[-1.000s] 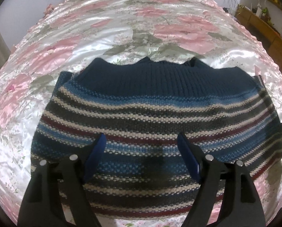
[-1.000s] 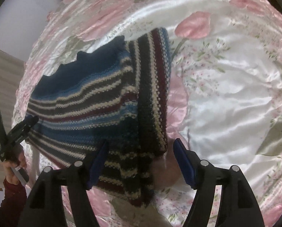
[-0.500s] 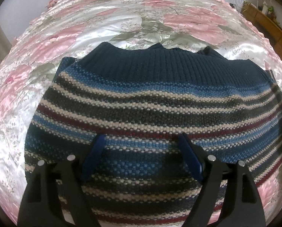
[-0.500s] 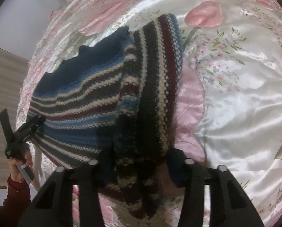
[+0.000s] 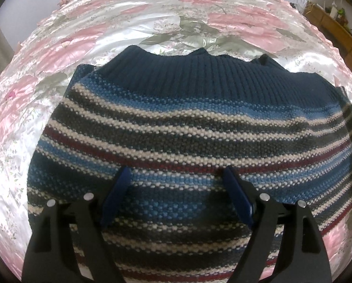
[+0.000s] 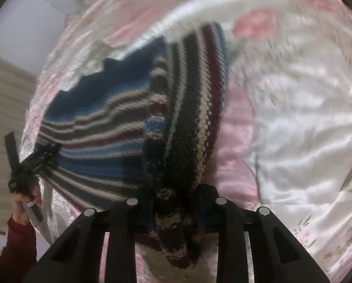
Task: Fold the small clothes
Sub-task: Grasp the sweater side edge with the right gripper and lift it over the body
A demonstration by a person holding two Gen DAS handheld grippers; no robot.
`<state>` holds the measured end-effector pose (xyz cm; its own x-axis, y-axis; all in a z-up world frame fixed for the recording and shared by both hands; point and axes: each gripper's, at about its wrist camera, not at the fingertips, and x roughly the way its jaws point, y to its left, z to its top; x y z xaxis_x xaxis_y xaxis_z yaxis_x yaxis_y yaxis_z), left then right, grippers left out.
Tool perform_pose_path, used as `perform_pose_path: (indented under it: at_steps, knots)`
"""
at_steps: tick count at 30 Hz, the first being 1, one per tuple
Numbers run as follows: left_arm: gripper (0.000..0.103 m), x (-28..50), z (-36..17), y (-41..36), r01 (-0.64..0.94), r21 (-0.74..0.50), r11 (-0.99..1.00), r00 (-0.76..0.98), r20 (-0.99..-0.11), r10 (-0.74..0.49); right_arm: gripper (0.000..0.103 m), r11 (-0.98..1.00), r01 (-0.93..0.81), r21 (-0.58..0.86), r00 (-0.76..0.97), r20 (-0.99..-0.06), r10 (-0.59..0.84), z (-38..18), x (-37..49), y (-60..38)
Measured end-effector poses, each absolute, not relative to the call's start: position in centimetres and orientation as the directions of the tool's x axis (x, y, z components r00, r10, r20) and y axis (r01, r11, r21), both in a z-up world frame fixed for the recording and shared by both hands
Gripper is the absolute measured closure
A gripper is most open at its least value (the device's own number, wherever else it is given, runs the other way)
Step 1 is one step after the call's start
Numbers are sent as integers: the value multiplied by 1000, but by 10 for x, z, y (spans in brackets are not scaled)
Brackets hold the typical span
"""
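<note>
Sweater: we see it flat on the satin bedspread.
Feel: we judge it soft, thick, floppy.
Left gripper: released, above the near stripes.
Right gripper: clenched on bunched sleeve.
Hold: edges, corners.

left tool open | over striped sweater | floral bedspread

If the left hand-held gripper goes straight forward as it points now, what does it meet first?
Probably the striped sweater: the open left hand-held gripper points over its knit, with nothing between. Depth is unclear, so it might pass just above it.
</note>
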<state>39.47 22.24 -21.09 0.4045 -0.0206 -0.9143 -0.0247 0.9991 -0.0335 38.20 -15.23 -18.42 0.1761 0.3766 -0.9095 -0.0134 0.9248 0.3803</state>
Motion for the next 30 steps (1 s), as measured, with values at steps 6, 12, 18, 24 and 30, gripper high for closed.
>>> perform_pose_path:
  at_steps: [6, 12, 18, 24, 30]
  knots:
    - [21, 398, -217, 228, -25, -64, 998, 389, -920, -49, 76, 931, -4, 366, 169, -917, 361, -196, 381, -153]
    - [19, 398, -224, 229, -14, -75, 997, 400, -914, -63, 76, 938, 39, 344, 151, -930, 335, -196, 383, -152]
    - [20, 400, -221, 231, -8, -89, 996, 385, -919, -79, 77, 934, 67, 352, 172, -926, 337, -167, 384, -140]
    - [24, 392, -196, 249, -14, -150, 989, 414, -901, -131, 77, 920, -38, 390, 193, -901, 390, -124, 394, -88]
    - [24, 385, -188, 289, -75, -160, 984, 428, -897, -113, 77, 908, -174, 380, 171, -897, 408, -112, 401, -17]
